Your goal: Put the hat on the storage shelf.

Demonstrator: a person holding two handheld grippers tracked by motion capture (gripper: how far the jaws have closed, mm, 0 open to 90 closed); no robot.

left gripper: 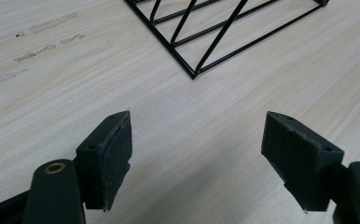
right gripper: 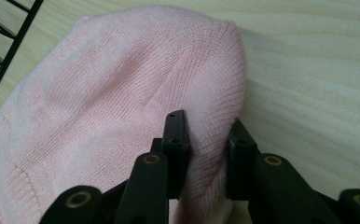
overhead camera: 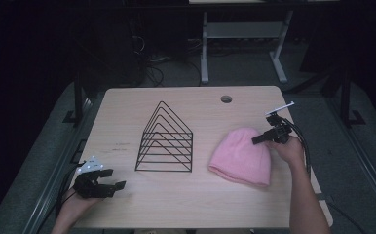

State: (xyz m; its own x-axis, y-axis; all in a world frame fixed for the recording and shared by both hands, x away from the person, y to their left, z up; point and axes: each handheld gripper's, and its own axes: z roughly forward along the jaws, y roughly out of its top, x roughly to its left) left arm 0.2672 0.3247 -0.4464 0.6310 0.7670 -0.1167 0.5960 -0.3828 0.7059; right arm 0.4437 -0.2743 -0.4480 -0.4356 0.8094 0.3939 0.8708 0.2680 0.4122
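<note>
The left hand-held gripper (overhead camera: pixel 109 181) rests at the near desk (overhead camera: pixel 127 209) edge, jaws wide apart with nothing between them. Farther off, the right hand-held gripper (right gripper: pixel 207 140) pinches a fold of the pink hat (overhead camera: pixel 242 156). The hat lies flat beside the wire rack (overhead camera: pixel 165 141), which holds nothing.

Left jaws apart, right jaws pinched.

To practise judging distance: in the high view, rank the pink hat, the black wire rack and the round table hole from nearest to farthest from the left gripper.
From the left gripper:
1. Wire rack, table's middle.
2. Pink hat, right side.
3. Round hole, far edge.
</note>
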